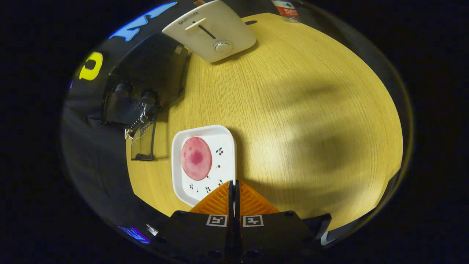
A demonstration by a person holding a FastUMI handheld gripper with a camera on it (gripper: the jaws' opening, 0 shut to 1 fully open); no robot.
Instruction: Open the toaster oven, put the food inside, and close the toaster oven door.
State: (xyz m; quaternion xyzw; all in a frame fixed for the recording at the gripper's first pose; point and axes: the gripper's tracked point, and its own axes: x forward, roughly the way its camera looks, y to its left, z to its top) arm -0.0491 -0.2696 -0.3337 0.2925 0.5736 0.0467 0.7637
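Observation:
A round pink slice of food (196,158) lies on a white square plate (223,146) with small cherry prints, just ahead of my fingers and a little to their left. My gripper (233,183) hovers above the plate's near corner with its fingers pressed together and nothing between them. Beyond the plate, at the table's left edge, stands the black toaster oven (146,80) with two knobs. Its glass door (143,141) hangs open, and a wire rack shows at the opening.
A cream pop-up toaster (210,31) with a lever and a dial stands at the far side of the round wooden table (300,110). A red-labelled package (287,9) sits at the far edge. Shadows fall across the table's right half.

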